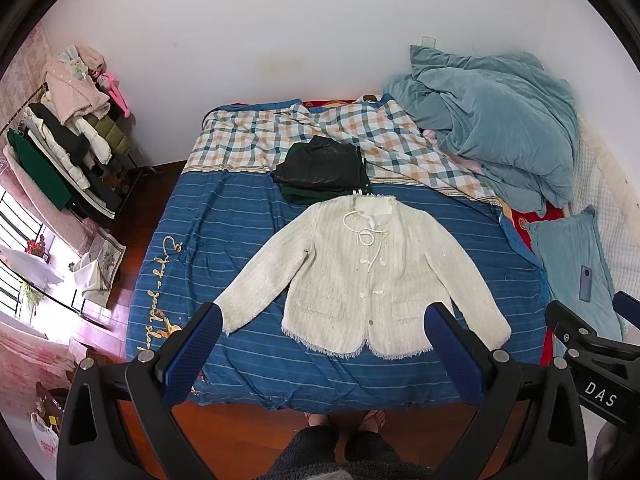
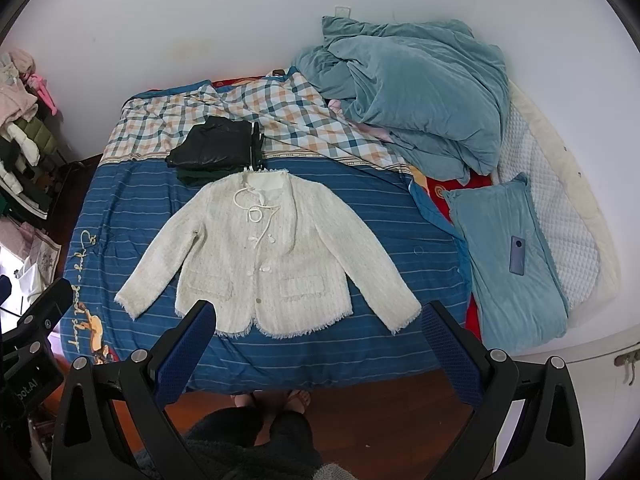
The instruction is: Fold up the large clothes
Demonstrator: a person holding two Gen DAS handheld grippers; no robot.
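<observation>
A cream tweed jacket (image 1: 360, 276) lies flat and face up on the blue striped bedspread (image 1: 224, 216), sleeves spread to both sides, buttons closed, a white cord at the collar. It also shows in the right wrist view (image 2: 264, 256). My left gripper (image 1: 324, 320) is open and empty, held above the jacket's hem near the bed's front edge. My right gripper (image 2: 318, 318) is open and empty, also above the hem. A folded dark green and black pile (image 1: 324, 170) sits just behind the collar.
A rumpled teal duvet (image 1: 492, 120) and teal pillow (image 2: 508, 268) with a phone (image 2: 518, 255) on it lie at the right. A checked sheet (image 1: 248, 140) covers the far bed. A clothes rack (image 1: 68, 136) stands left. My feet are on the wooden floor (image 2: 380, 408).
</observation>
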